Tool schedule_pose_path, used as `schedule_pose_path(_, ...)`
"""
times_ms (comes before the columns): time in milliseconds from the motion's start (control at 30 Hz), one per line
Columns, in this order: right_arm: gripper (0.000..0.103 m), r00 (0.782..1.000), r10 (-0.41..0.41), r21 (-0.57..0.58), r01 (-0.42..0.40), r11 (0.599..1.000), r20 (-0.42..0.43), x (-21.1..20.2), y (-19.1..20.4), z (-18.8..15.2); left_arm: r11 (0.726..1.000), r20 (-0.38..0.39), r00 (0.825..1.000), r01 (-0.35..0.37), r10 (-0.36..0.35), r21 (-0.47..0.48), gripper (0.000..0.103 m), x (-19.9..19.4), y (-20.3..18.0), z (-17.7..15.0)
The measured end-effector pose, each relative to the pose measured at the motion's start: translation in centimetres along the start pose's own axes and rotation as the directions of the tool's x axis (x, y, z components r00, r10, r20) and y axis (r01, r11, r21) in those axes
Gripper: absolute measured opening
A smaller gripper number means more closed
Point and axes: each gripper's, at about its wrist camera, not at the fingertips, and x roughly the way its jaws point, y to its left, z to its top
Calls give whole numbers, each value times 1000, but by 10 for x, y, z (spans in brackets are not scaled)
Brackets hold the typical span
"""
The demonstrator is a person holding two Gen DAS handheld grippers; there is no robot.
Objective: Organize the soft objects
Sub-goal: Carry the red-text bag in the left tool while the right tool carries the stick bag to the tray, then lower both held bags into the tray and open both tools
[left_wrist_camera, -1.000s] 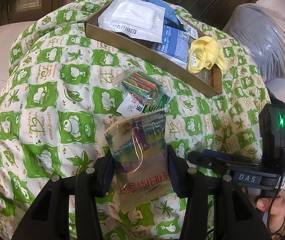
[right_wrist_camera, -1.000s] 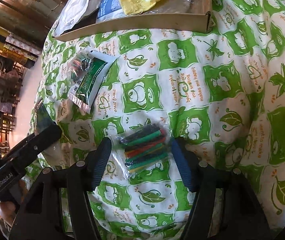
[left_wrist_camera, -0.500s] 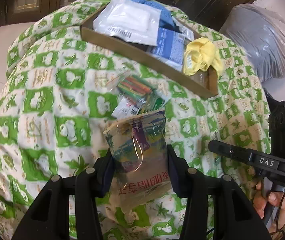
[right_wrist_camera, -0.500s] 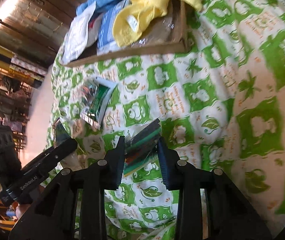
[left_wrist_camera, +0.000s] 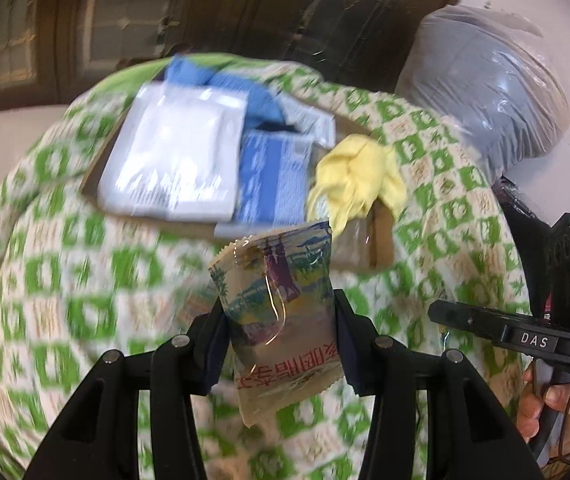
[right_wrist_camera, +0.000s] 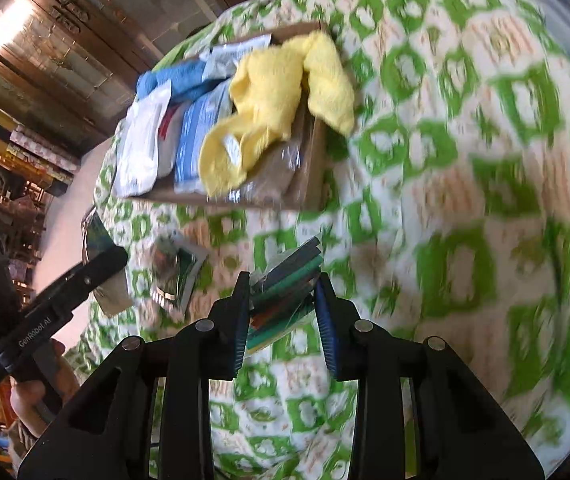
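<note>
The left gripper (left_wrist_camera: 279, 320) was clamped on a snack packet (left_wrist_camera: 281, 312); the right gripper (right_wrist_camera: 283, 316) pinched a bag of coloured sticks (right_wrist_camera: 285, 292); both were held clear above the green-checked cloth (right_wrist_camera: 465, 184), seemingly mid-carry; next, each needed releasing over the cardboard box (left_wrist_camera: 381, 248) beyond; blur hid the packet's print, and another packet (right_wrist_camera: 177, 276) remained on the cloth.

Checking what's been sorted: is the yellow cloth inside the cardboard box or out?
Partly in: the crumpled yellow cloth lies in the shallow cardboard box, draping over its rim.
</note>
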Motion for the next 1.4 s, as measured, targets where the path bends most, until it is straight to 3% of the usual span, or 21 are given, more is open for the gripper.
schedule_pose_path(267,30,999,19,-12,-19,1000,37,15,6,35,994,24,999,-23,21,107,48,26,-20,52)
schedule_pose_path(633,30,998,25,9,-25,1000,59,59,11,69,990,18,998,-55,53,134,48,67,-18,96)
schedule_pose_path(1067,30,991,-89,-94,99,991,98,86,28,80,984,7,994,-105,105,145,48,103,-7,111)
schedule_pose_path(1267,30,990,-109,-110,119,987,92,96,30,83,979,16,993,-121,120,161,48,108,-8,110)
schedule_pose_path(1400,30,990,-107,-105,117,988,94,102,32,87,978,22,992,-128,126,165,55,107,-8,110)
